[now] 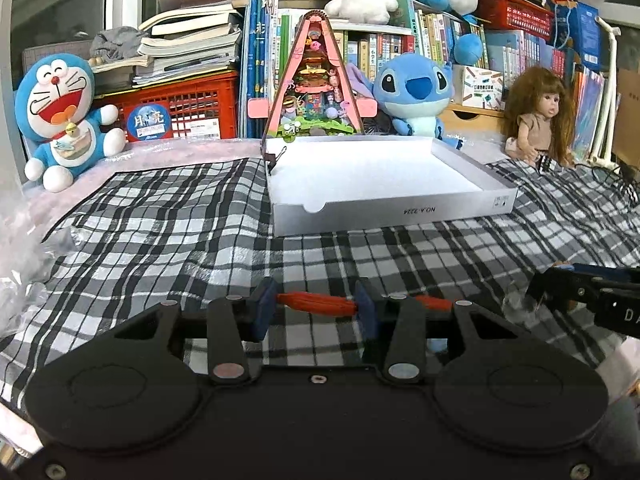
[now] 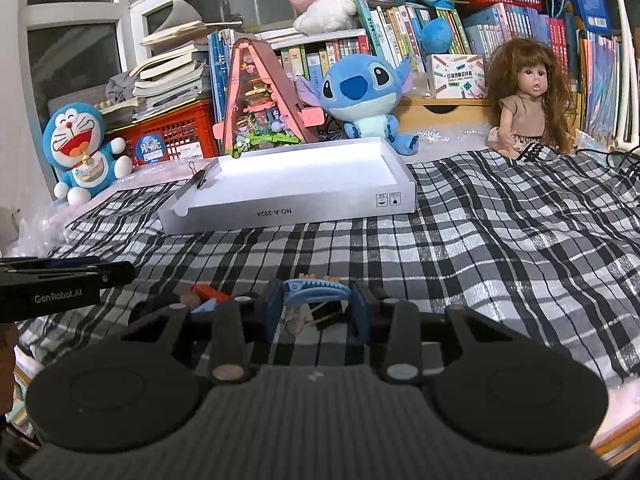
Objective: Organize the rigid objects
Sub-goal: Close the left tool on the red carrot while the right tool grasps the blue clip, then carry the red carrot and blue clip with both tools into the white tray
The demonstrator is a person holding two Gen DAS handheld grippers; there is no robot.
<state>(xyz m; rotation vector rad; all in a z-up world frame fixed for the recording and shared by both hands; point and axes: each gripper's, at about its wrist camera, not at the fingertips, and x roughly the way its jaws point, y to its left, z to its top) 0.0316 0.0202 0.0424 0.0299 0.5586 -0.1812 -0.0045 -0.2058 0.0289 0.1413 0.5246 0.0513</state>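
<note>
- The left gripper (image 1: pixel 315 307), black with blue pads, is clamped on a slim orange rod-shaped object (image 1: pixel 314 302) that lies crosswise between the pads, low over the black-and-white plaid cloth (image 1: pixel 160 232).
- More orange shows past the right pad in the left wrist view; whether it belongs to the same piece cannot be told.
- The right gripper (image 2: pixel 316 307) is clamped on a light blue shark-shaped plastic clip (image 2: pixel 316 290) with white teeth along its lower edge, held sideways between its blue pads.
- Small orange nubs stand just above the clip's back; what they are is probably too small to tell.
- Below the held clip, a few small things lie on the cloth, blurred and partly hidden by the fingers.
- To the left of the right gripper, an orange piece (image 2: pixel 210 292) lies beside the other gripper's black body.
- A shallow white cardboard box lid (image 1: pixel 394 212) rests open-side-up on the cloth, well ahead of both grippers, its white inside bare; a black binder clip (image 1: pixel 276 157) is fixed on its far left corner.
- Behind the box stands a triangular pink-framed miniature house (image 1: pixel 314 84).
- A blue-and-white robot-cat plush (image 1: pixel 66 120) sits at far left, a blue alien plush (image 1: pixel 414 94) behind the box, and a long-haired doll (image 1: pixel 538 116) at right.
- Stacked books and a red plastic crate (image 1: pixel 188 108) fill the background.
</note>
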